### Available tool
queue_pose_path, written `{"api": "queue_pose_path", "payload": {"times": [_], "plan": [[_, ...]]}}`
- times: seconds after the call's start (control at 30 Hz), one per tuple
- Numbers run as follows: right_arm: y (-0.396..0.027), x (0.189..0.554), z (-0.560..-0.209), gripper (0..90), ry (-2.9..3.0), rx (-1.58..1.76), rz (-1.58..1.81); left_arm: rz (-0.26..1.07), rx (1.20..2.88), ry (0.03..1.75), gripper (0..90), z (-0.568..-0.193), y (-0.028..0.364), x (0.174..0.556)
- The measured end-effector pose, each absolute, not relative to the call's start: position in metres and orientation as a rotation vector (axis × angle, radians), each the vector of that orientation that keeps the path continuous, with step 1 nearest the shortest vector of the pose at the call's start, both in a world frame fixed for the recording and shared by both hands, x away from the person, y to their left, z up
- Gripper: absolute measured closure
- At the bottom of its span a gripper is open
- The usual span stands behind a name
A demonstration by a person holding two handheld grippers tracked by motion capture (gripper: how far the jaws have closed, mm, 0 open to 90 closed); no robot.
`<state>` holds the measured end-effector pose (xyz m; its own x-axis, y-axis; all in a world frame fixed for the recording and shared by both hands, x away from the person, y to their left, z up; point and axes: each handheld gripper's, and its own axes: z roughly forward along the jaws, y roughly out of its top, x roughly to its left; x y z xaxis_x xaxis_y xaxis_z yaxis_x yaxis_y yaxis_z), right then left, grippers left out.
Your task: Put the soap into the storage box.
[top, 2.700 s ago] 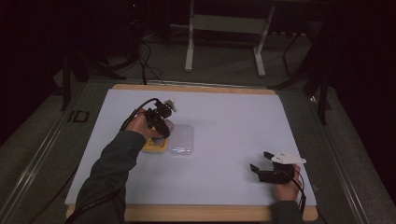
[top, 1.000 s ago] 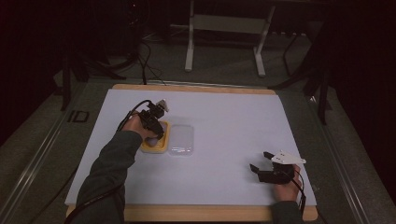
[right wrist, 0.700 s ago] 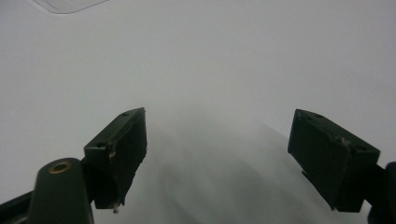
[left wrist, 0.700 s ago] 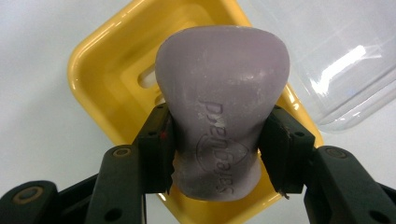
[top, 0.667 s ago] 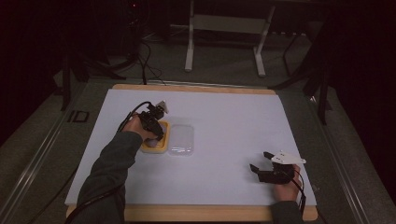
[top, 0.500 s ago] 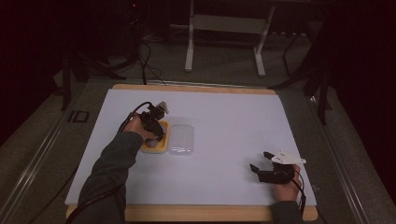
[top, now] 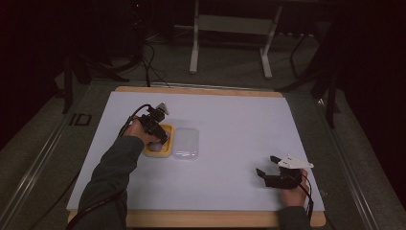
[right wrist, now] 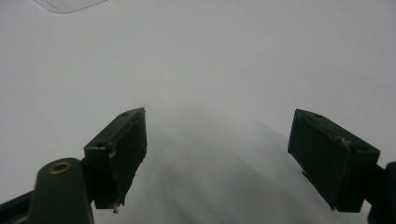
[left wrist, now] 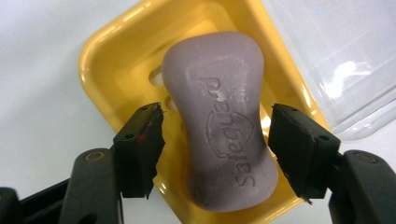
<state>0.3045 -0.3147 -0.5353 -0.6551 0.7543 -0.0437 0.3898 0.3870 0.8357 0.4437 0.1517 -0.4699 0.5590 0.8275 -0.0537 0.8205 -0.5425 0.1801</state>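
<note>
The purple soap bar (left wrist: 223,123) is set in the yellow soap dish (left wrist: 109,60); the left gripper (left wrist: 217,140) has just been opening and stands released around it. The clear lid (top: 186,143) beside remains unfitted; the right gripper (top: 269,166) is held released.

Left tongs (left wrist: 217,149): two black jaws standing wide, just opened, one on each side of the soap bar without pressing it. Soap bar (left wrist: 222,121): lilac, waisted, embossed lettering, lying in the dish. Soap dish (left wrist: 109,60): yellow, on white worktop (left wrist: 37,56). Clear plastic lid (left wrist: 345,56): just beside the dish.
</note>
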Motion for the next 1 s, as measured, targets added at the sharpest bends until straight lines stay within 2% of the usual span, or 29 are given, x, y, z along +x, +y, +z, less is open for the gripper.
{"api": "queue_pose_path", "payload": {"times": [0.33,1.0], "plan": [[-0.314,0.304,-0.535,19.2,2.233,0.982,1.174,0.145,2.609,1.33,35.1,-0.458,0.15,0.438],[-0.314,0.304,-0.535,19.1,2.236,0.98,1.171,0.225,2.565,1.201,35.2,-0.436,0.142,0.423]]}}
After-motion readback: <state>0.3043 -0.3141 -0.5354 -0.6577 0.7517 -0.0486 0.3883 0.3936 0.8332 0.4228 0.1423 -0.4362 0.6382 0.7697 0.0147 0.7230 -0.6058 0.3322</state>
